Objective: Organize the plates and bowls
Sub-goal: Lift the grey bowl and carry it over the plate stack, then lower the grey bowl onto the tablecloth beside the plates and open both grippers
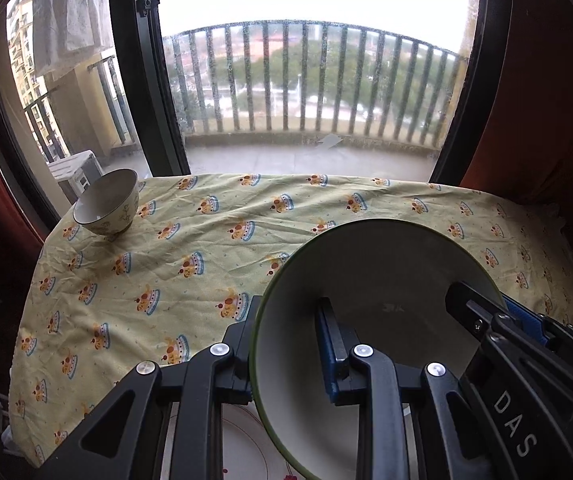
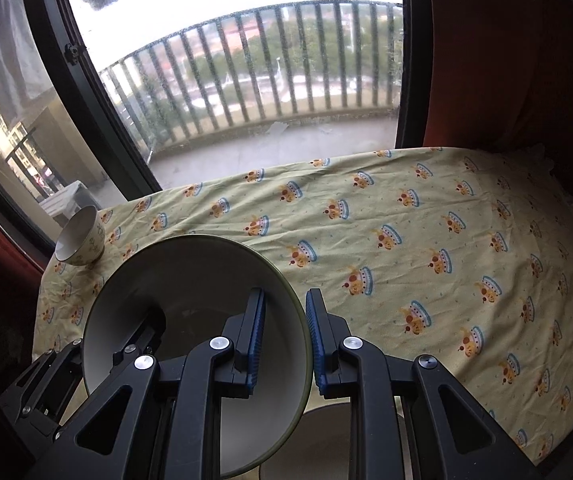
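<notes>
Both grippers clamp one big bowl (image 1: 366, 280) by opposite rims: left gripper (image 1: 286, 344) shut on the near-left rim, one pad inside, one outside; right gripper (image 2: 286, 340) same on the other rim. Two-sided pinch probably keeps the wide bowl level and stops it swinging. Bowl looks lifted off the table, hanging over its near edge, above a flat plate (image 1: 242, 452) with a thin red line and, in the right view, another pale dish (image 2: 326, 436) partly hidden below. Bowl: round, deep, smooth glazed, off-white inside, thin green rim. Pads are ribbed blue, fingers black plastic. Small bowl (image 1: 106, 208) sits alone at the far-left corner, upright, patterned outside, well apart. Likely the carry step; stacking target can't be told. Tablecloth (image 1: 206, 240): wrinkled yellow fabric with crown print. Window (image 1: 306, 80) with balcony railing behind.
</notes>
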Available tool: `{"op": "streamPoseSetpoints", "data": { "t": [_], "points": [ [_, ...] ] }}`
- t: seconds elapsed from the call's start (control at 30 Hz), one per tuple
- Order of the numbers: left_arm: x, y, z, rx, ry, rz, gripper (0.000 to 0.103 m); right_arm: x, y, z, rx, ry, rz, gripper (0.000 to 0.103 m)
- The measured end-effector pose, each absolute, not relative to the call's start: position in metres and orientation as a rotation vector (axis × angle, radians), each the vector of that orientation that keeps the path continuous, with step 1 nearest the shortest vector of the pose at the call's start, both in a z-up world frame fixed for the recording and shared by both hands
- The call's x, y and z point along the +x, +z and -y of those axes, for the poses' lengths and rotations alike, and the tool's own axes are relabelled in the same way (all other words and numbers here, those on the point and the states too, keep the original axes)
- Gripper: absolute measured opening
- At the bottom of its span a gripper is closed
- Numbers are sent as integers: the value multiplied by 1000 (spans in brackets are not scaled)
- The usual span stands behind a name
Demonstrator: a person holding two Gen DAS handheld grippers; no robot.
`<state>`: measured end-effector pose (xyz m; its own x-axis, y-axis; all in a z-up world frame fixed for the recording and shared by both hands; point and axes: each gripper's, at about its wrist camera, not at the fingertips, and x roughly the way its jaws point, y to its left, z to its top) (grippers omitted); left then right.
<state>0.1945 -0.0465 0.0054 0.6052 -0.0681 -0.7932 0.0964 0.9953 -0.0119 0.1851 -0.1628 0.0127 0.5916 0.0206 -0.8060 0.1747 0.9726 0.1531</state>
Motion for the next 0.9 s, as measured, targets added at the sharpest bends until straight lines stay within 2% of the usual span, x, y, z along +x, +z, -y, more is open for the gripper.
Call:
{"op": "streamPoseSetpoints", "data": {
  "t": [0.5,0.9],
  "points": [
    [144,4,87,64,-178,-941,24,121,12,207,256,-136,-946,25],
    [127,-26,104,91,-242,-1031,24,98,-14,224,252,-167,-1027,24]
  ]
}}
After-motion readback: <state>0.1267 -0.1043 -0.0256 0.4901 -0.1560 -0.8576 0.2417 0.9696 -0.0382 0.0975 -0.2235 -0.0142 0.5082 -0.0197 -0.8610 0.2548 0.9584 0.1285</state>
